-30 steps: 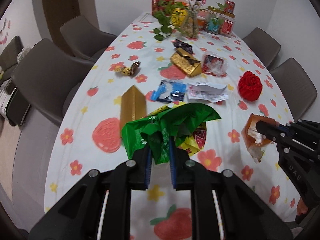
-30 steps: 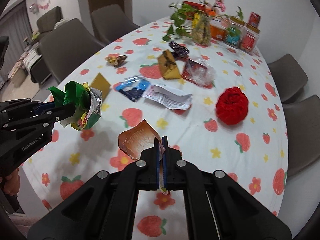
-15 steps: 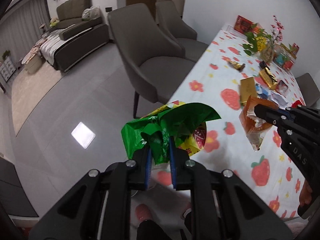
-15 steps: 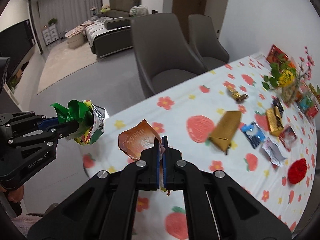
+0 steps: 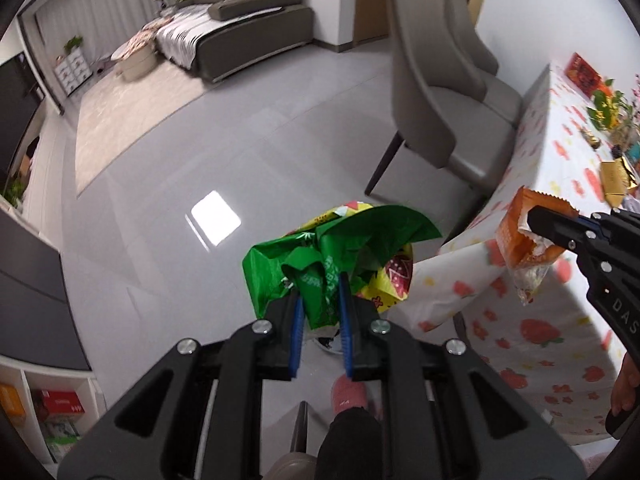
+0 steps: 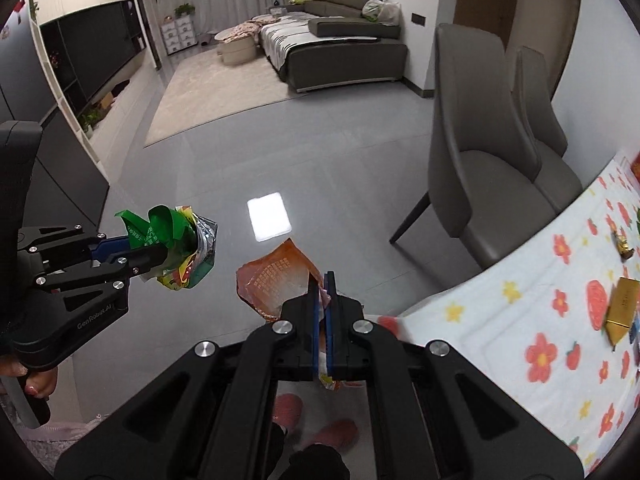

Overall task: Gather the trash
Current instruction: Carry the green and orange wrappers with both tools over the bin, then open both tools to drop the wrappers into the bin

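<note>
Clamping a crumpled green wrapper (image 5: pixel 336 256), the left gripper (image 5: pixel 320 300) hangs over floor; right gripper (image 6: pixel 324 292), at three o'clock, pinches an orange packet (image 6: pixel 276 280).

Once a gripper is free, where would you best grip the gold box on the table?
Across the narrow width of the gold box, near its middle, coming down from above: it lies flat on the tablecloth, so probably only its long edges offer purchase.

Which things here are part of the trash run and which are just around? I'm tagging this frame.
Job: green wrapper in left gripper; orange packet in right gripper.

Just around: grey chairs, sofa, gold box on table.
</note>
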Demonstrator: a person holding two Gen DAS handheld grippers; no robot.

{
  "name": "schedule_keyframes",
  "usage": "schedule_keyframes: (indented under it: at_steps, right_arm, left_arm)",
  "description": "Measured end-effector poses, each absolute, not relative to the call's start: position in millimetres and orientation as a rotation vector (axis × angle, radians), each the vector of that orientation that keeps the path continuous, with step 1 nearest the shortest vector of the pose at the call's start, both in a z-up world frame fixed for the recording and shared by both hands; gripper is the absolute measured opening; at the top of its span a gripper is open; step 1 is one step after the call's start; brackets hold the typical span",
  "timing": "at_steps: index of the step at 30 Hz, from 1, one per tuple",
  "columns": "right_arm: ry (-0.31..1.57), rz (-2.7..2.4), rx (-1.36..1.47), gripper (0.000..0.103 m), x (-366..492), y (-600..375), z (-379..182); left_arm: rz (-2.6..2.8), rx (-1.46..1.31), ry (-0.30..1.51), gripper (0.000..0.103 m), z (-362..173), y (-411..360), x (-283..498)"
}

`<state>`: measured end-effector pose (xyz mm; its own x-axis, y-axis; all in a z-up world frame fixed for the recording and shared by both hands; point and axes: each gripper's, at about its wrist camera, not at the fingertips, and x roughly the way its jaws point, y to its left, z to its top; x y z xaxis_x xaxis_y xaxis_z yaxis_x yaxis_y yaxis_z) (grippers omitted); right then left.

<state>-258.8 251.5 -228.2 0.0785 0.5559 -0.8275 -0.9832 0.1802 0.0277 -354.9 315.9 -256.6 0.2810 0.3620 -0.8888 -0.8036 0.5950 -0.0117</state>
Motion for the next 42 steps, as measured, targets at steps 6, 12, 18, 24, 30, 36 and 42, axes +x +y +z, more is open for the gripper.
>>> schedule_keyframes:
  at_steps: [6, 12, 18, 24, 30, 36, 42]
  right_arm:
    - [0.823, 1.357, -0.733, 0.002, -283, 283, -325]
    - [0.853, 1.345, -0.752, 0.002, -279, 299, -455]
    - [0.882, 1.331, -0.734, 0.002, -269, 306, -546]
    - [0.875, 1.312, -0.741, 0.002, -264, 309, -588]
    - [0.905, 1.313, -0.770, 0.010, -258, 309, -599]
    - [0.873, 1.306, -0.762, 0.030, -258, 304, -598]
    - [0.835, 1.293, -0.779, 0.030, -254, 296, -593]
  left_arm:
    - [0.839, -0.595, 1.012, 0.016, -334, 326, -377]
    - [0.807, -0.581, 1.024, 0.016, -447, 337, -372]
    - [0.762, -0.576, 1.056, 0.016, -552, 347, -355]
    - [0.711, -0.564, 1.079, 0.017, -596, 341, -341]
    - [0.731, -0.599, 1.072, 0.025, -597, 343, -336]
    - [0.746, -0.615, 1.096, 0.031, -606, 346, -337]
    - [0.731, -0.636, 1.099, 0.039, -609, 345, -336]
